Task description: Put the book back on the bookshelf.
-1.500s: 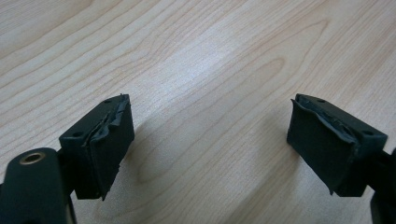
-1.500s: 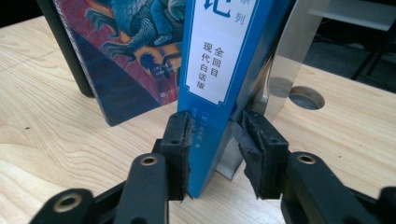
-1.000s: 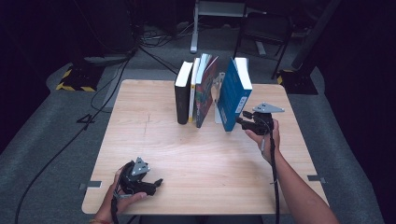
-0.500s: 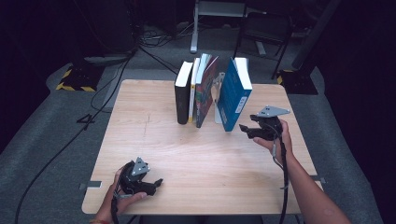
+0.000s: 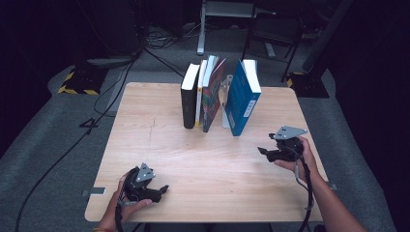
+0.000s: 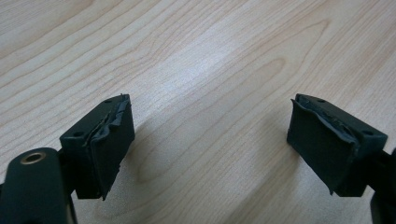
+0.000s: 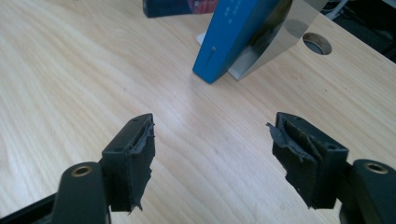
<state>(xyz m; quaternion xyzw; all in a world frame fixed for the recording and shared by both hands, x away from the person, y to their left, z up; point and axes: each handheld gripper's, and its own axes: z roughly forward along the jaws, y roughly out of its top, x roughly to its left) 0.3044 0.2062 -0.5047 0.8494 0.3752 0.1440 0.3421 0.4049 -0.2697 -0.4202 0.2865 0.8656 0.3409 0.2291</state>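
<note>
A blue book (image 5: 241,99) stands tilted at the back of the wooden table (image 5: 203,159), leaning on a metal bookend (image 5: 225,104). My right gripper (image 5: 263,152) is at the table's right side, nearer me than the book and apart from it. Its jaws have just been opening and hold nothing. In the right gripper view the gripper (image 7: 212,154) stands open over bare wood, with the blue book (image 7: 238,32) and bookend (image 7: 285,32) ahead. My left gripper (image 5: 162,190) rests near the front left edge, open and empty (image 6: 210,144).
Left of the bookend stand a black book (image 5: 188,99), a thin pale one (image 5: 199,94) and a colourful one (image 5: 212,94). Around the table lie dark floor, cables and stands.
My right gripper has drawn back from the blue book toward the near right of the table, and its jaws have spread wider. The book stays leaning on the bookend. The left gripper has not moved.
</note>
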